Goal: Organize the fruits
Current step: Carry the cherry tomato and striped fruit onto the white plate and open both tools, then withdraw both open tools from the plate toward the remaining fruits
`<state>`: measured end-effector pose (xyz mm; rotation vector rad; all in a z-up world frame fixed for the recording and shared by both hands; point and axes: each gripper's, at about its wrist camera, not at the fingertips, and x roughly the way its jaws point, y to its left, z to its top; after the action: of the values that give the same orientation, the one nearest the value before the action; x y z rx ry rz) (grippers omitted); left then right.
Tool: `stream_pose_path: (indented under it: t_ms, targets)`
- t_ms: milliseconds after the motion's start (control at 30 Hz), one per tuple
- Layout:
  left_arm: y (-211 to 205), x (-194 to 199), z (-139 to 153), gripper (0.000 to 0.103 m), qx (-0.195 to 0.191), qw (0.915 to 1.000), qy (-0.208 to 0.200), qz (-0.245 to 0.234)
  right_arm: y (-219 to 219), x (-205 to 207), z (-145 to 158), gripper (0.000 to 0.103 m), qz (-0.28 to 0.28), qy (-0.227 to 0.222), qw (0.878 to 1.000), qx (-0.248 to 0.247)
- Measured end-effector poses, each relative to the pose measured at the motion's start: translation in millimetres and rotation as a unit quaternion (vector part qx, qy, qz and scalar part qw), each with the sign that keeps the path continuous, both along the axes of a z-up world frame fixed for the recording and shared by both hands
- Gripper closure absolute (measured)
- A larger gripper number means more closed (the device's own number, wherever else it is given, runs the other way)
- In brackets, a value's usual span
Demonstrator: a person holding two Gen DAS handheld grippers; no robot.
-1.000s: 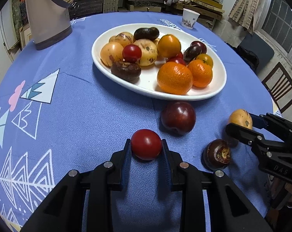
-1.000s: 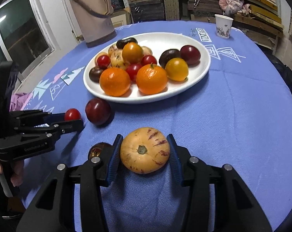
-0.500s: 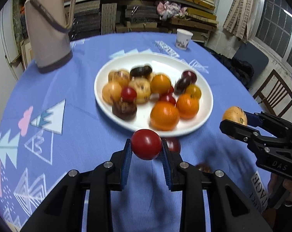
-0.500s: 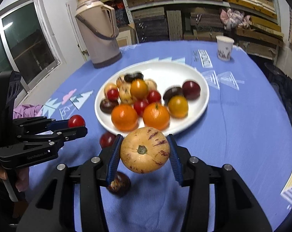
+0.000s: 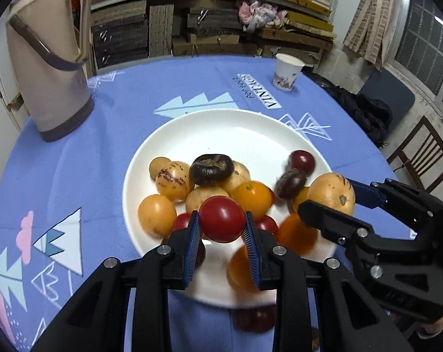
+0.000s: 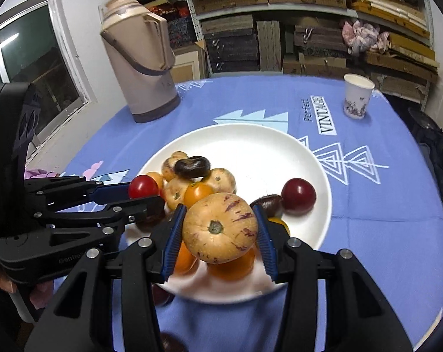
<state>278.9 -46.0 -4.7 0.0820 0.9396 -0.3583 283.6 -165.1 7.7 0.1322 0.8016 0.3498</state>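
White plate (image 5: 174,135): sat mid-table as the collecting dish, its near half heaped with fruit and its far half bare, which left room for more.

Left gripper (image 5: 221,231) and right gripper (image 6: 220,231): both hung above the plate's near rim, each pinching one fruit, seemingly for setting down on the plate.

Speckled melon-like fruit (image 6: 220,227): clamped between the right jaws over the plate's near edge, stem scar facing the camera; pale tan, round, with purple streaks.

Oranges (image 5: 252,195): inside the plate's near half, bright and smooth; those nearest the rim were blurred, so their count is uncertain.

Red tomato (image 5: 221,218): nipped between the left jaws, above the plate's near-left fruit; glossy, small, unmarked.

Dark fruit (image 5: 253,318): on the blue cloth just outside the plate's near rim, not yet gathered; probably a plum, too blurred to be sure.

Paper cup (image 6: 357,95): well beyond the plate's far-right rim, upright, out of the way.
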Motion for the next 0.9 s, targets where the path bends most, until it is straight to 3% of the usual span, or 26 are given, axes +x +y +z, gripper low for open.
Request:
stream_pose_path:
  t_ms: [300, 367, 400, 433, 500, 633, 900]
  targets:
    - [-1, 19, -10, 0.069, 0.01, 0.9999, -0.002, 0.007, -5, 23, -18, 0.053, -0.003, 0.011, 1.0, 0.026]
    - [0, 19, -8, 0.053, 0.023, 0.9996, -0.006, 0.015, -9, 20, -14, 0.049, -0.005, 0.005, 0.999, 0.034]
    - [1, 19, -8, 0.034, 0.035, 0.999, -0.011, 0.026, -11, 19, -12, 0.048, -0.008, 0.001, 0.999, 0.035]
    - [4, 17, -5, 0.03, 0.03, 0.9989, -0.021, 0.03, -13, 17, -9, 0.048, -0.01, -0.002, 0.999, 0.036]
    - [9, 13, -2, 0.03, 0.011, 0.9994, -0.02, 0.027, -17, 12, -2, 0.047, -0.013, -0.01, 0.999, 0.045]
    - [11, 3, 6, 0.03, 0.012, 0.9993, -0.029, 0.021, -25, -4, 10, 0.043, -0.021, -0.026, 0.998, 0.05]
    - [16, -30, 18, 0.03, 0.013, 0.999, -0.041, 0.012, -22, -58, 15, 0.037, -0.002, -0.028, 0.999, 0.016]
